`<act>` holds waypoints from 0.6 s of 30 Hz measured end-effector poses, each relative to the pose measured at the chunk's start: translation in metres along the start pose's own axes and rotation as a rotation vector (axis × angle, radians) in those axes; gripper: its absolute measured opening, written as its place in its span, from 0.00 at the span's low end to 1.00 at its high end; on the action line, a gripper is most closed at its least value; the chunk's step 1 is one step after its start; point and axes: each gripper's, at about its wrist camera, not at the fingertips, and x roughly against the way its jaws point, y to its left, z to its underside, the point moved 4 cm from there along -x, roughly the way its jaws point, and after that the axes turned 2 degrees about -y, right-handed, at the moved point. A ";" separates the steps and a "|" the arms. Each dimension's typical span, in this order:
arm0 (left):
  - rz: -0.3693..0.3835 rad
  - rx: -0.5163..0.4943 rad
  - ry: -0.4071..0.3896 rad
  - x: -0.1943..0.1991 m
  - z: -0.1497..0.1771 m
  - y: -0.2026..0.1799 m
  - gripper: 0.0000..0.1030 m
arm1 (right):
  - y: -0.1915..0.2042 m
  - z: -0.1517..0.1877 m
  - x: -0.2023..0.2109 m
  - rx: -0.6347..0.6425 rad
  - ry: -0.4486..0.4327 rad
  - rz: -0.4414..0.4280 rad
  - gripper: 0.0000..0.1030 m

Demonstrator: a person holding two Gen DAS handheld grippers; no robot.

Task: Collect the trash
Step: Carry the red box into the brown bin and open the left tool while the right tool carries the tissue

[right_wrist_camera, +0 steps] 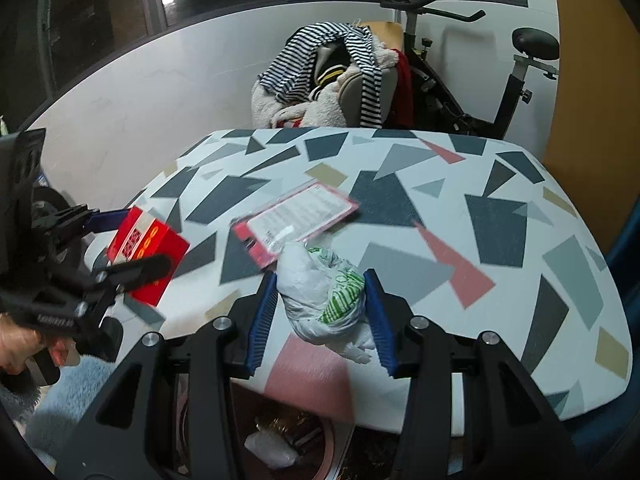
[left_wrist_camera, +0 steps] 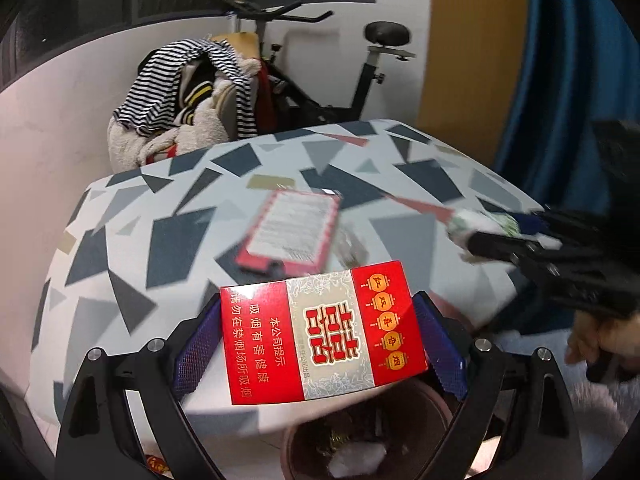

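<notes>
A round patterned table (right_wrist_camera: 440, 208) filled both views, with a brown trash bin (left_wrist_camera: 432, 396) on the floor at its near edge and a pink card (right_wrist_camera: 296, 216) lying mid-table. The left gripper (left_wrist_camera: 320, 336) was clamped on a red cigarette pack (left_wrist_camera: 324, 332) above the bin, while the right gripper (right_wrist_camera: 320, 300) squeezed a crumpled plastic bag (right_wrist_camera: 320, 296) between its blue pads (right_wrist_camera: 262, 316). Releasing too early could probably drop either onto the floor.

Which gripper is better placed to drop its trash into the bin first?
Left, probably. The left gripper holds the red cigarette box almost directly above the bin. The right gripper holds its crumpled plastic bag over the table.
</notes>
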 end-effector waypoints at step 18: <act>0.115 0.006 0.100 -0.004 0.094 -0.030 0.87 | 0.015 0.061 0.011 -0.031 0.072 -0.030 0.44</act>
